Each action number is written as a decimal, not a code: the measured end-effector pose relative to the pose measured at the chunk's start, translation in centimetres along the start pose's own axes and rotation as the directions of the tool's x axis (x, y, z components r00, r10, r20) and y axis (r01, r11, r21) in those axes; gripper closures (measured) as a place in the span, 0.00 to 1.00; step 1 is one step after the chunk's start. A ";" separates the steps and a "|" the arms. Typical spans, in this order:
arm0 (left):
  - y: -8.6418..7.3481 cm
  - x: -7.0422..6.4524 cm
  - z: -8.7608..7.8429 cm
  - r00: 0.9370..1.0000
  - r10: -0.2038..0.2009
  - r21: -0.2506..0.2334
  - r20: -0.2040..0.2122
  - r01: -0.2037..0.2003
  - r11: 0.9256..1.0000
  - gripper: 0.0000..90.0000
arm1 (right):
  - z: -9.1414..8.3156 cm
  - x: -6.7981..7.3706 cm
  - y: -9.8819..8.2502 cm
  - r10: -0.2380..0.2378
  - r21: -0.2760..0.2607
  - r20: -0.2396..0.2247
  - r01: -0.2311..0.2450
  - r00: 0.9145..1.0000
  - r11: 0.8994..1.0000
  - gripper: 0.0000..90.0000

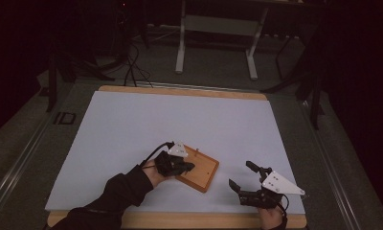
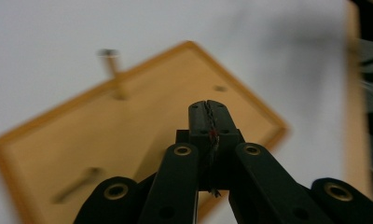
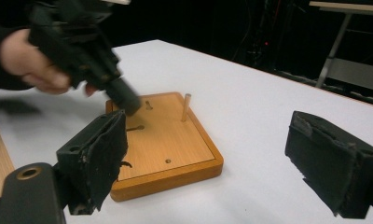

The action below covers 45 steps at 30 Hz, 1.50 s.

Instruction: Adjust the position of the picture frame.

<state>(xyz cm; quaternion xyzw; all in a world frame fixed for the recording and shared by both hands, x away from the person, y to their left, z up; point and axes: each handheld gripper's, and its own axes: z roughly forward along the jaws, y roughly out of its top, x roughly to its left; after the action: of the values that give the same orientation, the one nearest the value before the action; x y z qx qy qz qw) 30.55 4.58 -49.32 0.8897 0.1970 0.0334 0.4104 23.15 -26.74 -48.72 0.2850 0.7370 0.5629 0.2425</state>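
Two grippers work near a wooden peg board (image 1: pixel 199 171) lying on the white table (image 1: pixel 132 124). Our left gripper (image 2: pixel 208 109) hovers over the board with its jaws pressed together, holding nothing we can see. One dowel peg (image 3: pixel 186 107) stands upright at the far edge; another lies flat (image 3: pixel 135 127). Our right gripper (image 3: pixel 208 158) waits wide open and empty beside the board. We judge that picking up the lying peg comes next, which calls for opening the left jaws.

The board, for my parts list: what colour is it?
Orange-brown wood; the board shows best in the right gripper view.
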 end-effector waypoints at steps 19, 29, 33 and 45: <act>-2.3 -3.5 2.1 0.993 0.068 0.109 0.097 -0.079 0.991 1.00 | 0.1 -0.1 0.0 0.001 0.000 -0.002 -0.001 1.000 1.000 0.14; -2.4 -3.7 3.5 0.992 0.099 0.135 0.078 -0.109 0.985 1.00 | 0.1 -0.1 0.0 0.001 -0.001 -0.001 -0.001 1.000 1.000 0.14; -1.9 -3.8 4.0 0.990 0.115 0.131 0.077 -0.124 0.984 1.00 | 0.0 -0.1 0.0 0.002 -0.002 0.000 -0.002 1.000 1.000 0.14; -0.5 -3.5 5.3 0.995 0.088 0.104 0.047 -0.093 0.990 1.00 | -0.1 -0.2 0.0 0.004 -0.004 0.000 -0.004 1.000 1.000 0.14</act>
<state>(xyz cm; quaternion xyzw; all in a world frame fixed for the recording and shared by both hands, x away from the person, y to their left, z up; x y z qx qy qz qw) 28.33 -0.31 -52.85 0.9188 0.1492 0.0228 0.3648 23.20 -26.92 -48.66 0.2863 0.7353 0.5647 0.2420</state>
